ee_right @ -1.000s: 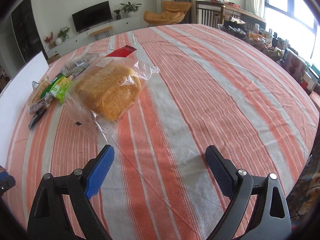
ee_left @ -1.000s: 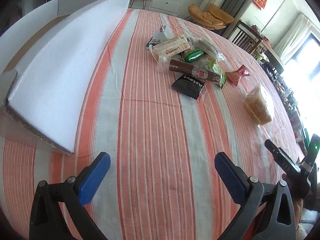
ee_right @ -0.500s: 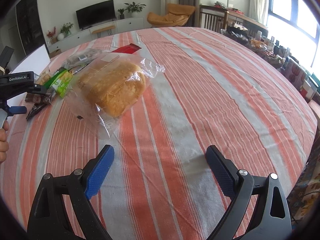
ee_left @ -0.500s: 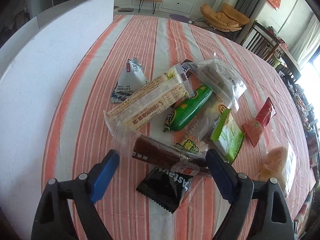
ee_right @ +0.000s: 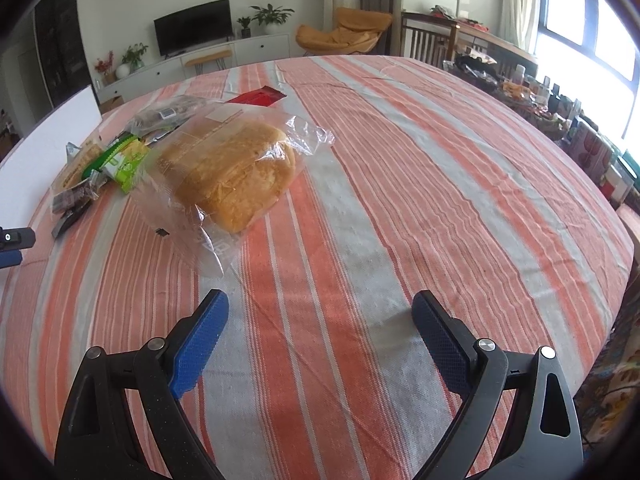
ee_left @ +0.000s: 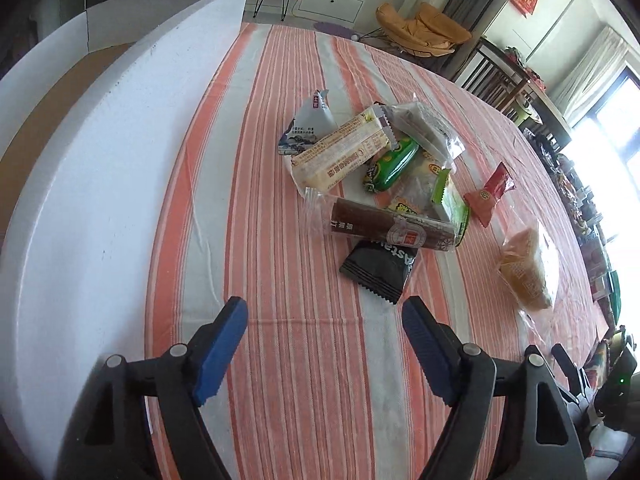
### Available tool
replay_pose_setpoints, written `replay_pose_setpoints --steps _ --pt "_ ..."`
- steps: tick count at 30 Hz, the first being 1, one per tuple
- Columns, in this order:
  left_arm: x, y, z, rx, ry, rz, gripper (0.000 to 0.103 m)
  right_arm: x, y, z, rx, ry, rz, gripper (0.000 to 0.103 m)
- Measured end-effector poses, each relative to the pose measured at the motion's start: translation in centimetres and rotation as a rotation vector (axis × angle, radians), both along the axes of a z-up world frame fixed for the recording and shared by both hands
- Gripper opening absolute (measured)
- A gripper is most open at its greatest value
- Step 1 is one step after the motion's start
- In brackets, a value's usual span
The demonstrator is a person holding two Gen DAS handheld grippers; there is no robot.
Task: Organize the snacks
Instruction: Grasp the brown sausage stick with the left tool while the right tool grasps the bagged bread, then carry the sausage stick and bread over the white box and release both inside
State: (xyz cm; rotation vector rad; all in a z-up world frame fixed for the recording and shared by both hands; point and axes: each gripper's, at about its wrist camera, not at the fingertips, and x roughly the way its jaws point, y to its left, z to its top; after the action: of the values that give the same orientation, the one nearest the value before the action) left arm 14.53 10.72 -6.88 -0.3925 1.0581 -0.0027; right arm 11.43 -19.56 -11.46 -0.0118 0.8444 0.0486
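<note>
Beside the snack pile (ee_left: 384,184), white box (ee_left: 100,184), bagged bread (ee_right: 236,176) apart

Your tabletop (ee_left: 280,360), under an orange-and-grey striped cloth, carries a white box (ee_left: 100,200), a snack pile including a black packet (ee_left: 378,266), and bagged bread (ee_right: 236,176).

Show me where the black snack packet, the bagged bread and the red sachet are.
black snack packet (ee_left: 378,266), left wrist view, packet's middle
bagged bread (ee_right: 236,172), right wrist view, loaf's top
red sachet (ee_left: 490,194), left wrist view, sachet's middle
</note>
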Motion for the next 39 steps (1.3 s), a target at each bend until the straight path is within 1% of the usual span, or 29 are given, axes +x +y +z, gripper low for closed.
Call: replay_pose_setpoints --steps 4,9,12,14,17,18,20,22,24,26,27,28,29,30,31,32,34,35,37,39 --pt "0.1 -1.1 0.8 -0.011 -0.019 -0.046 0.082 0.0 0.0 0.0 0.0 -0.001 0.0 0.095" --pt "-0.1 -3.5 0.6 0.025 -0.011 -0.122 0.083 0.0 0.0 0.0 0.0 -0.001 0.001 0.095" --pt "-0.4 -4.5 0.5 0.034 -0.003 -0.18 0.083 0.0 0.0 0.0 0.0 -0.001 0.001 0.095" --pt "0.0 -4.7 1.6 0.038 -0.015 -0.23 0.083 -0.1 0.1 0.0 0.0 -0.001 0.001 0.095" --pt "1.7 -3.8 5.2 0.07 -0.083 -0.274 0.083 0.0 0.1 0.0 0.0 -0.001 0.0 0.095" --pt "2.5 -3.5 6.2 0.075 -0.097 -0.295 0.085 0.0 0.1 0.0 0.0 -0.001 0.0 0.095" --pt "4.5 -3.4 7.2 0.096 -0.096 -0.354 0.09 0.0 0.1 -0.1 0.0 -0.001 0.0 0.095" --pt "6.0 -4.5 6.8 0.161 -0.062 -0.42 0.09 0.0 0.1 -0.1 0.0 -0.001 0.001 0.095" --pt "6.8 -6.5 5.8 0.254 -0.049 -0.533 0.089 0.0 0.1 -0.1 0.0 -0.001 0.001 0.095" --pt "7.3 -9.1 4.2 0.4 -0.084 -0.65 0.089 0.0 0.1 -0.1 0.0 -0.002 0.001 0.095" --pt "7.5 -9.9 3.2 0.46 -0.094 -0.695 0.089 0.0 0.1 -0.1 0.0 -0.002 0.001 0.095" --pt "7.7 -10.5 2.1 0.496 -0.073 -0.728 0.089 0.0 0.1 -0.1 0.0 -0.001 0.001 0.095" --pt "8.2 -10.5 0.9 0.503 -0.018 -0.741 0.081 0.0 0.1 -0.1 0.0 -0.001 0.001 0.095" --pt "8.6 -10.3 -0.2 0.475 0.055 -0.739 0.062 0.0 0.1 -0.1 0.0 -0.001 0.001 0.095" --pt "8.7 -9.8 -0.7 0.448 0.097 -0.715 0.051 0.0 0.1 -0.1 0.001 -0.002 0.001 0.095" --pt "8.7 -8.9 -0.8 0.372 0.129 -0.691 0.038 0.0 0.1 -0.1 0.0 -0.001 0.001 0.095" --pt "8.0 -7.3 -0.6 0.247 0.156 -0.631 0.037 0.0 0.1 -0.1 0.0 -0.002 0.002 0.095" --pt "7.4 -6.8 -0.5 0.223 0.167 -0.608 0.035 0.0 0.1 -0.1 0.0 -0.002 0.002 0.095" --pt "5.7 -6.2 -0.4 0.22 0.165 -0.582 0.033 0.0 0.1 -0.1 0.0 -0.001 0.001 0.095" --pt "4.2 -5.5 -0.5 0.184 0.167 -0.554 0.033 0.0 0.1 -0.1 0.0 -0.002 0.002 0.095"
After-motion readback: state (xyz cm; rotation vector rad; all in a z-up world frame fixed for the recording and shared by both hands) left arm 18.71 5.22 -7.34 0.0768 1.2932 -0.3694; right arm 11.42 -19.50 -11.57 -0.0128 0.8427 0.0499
